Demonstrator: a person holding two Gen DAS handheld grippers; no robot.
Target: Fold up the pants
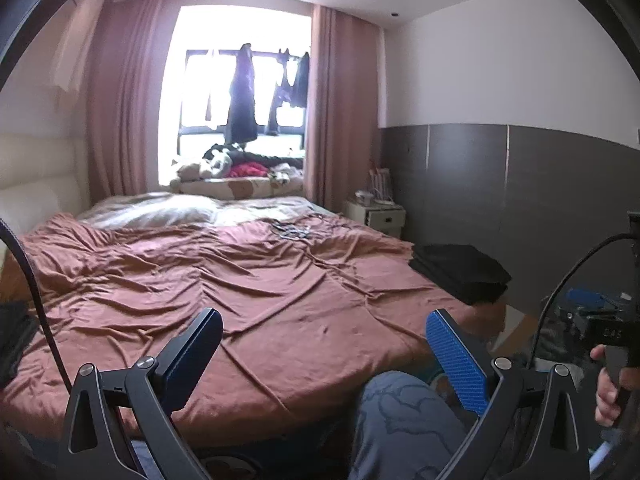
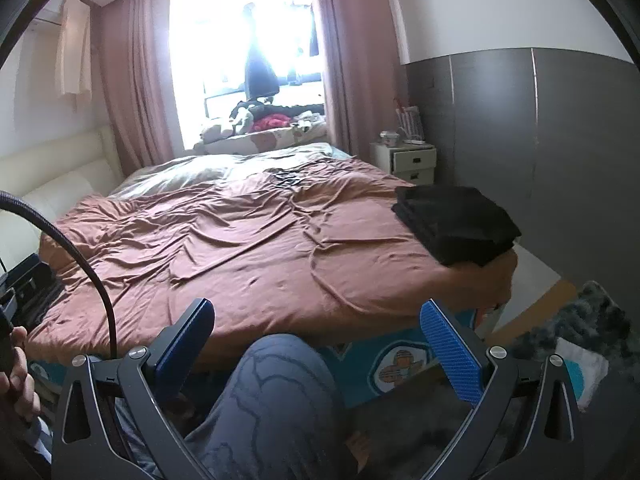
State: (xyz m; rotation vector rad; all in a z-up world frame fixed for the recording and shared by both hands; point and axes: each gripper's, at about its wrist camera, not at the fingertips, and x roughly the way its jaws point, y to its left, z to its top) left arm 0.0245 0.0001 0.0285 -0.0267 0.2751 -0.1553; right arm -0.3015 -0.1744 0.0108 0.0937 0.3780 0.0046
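Both grippers, left [image 1: 324, 354] and right [image 2: 316, 346], are hanging spread and empty; folded pants [image 2: 456, 224] are sitting at two o'clock, seemingly finished.

Folded pants [image 2: 456, 224] on bed's [image 2: 248, 240] right corner

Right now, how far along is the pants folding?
Looks done: a stack of folded black garments sits at the corner of the wrinkled rust-brown bedspread. In hand: nothing; left gripper and right gripper are open, empty. Left: unclear; no unfolded pants are plainly visible.
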